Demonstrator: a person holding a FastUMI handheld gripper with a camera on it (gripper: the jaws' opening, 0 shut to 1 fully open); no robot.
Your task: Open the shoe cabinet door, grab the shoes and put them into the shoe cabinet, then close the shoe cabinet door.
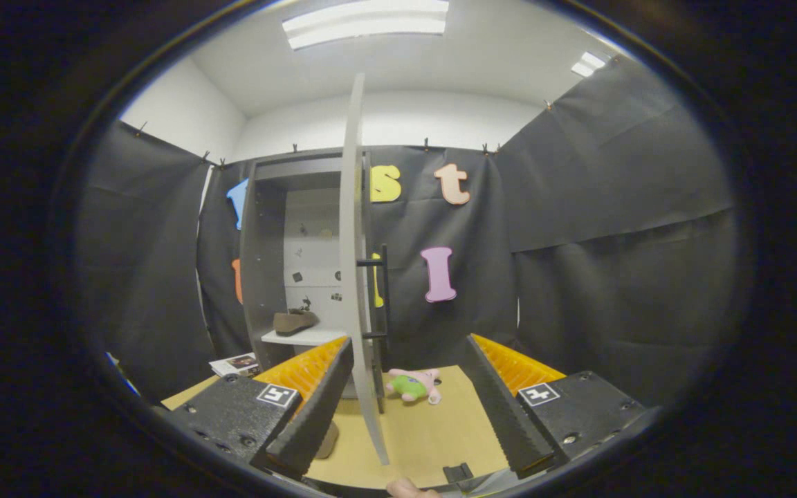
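The grey shoe cabinet (pixel 260 263) stands against the back wall with its door (pixel 353 242) swung open. I see the door edge-on; it runs between my fingers, closer to the left one. A black bar handle (pixel 383 290) sits on the door's right face. A brown shoe (pixel 295 321) rests on the white shelf (pixel 301 337) inside the cabinet, beyond the left finger. My gripper (pixel 409 342) is open and holds nothing. A tan shape (pixel 327 439) peeks out under the left finger; I cannot tell what it is.
A green and pink plush toy (pixel 412 385) lies on the tan floor board (pixel 433 436) just right of the door's foot. A magazine (pixel 236 363) lies left of the cabinet base. Black cloth walls close in on both sides. A fingertip (pixel 409 490) shows beneath the gripper.
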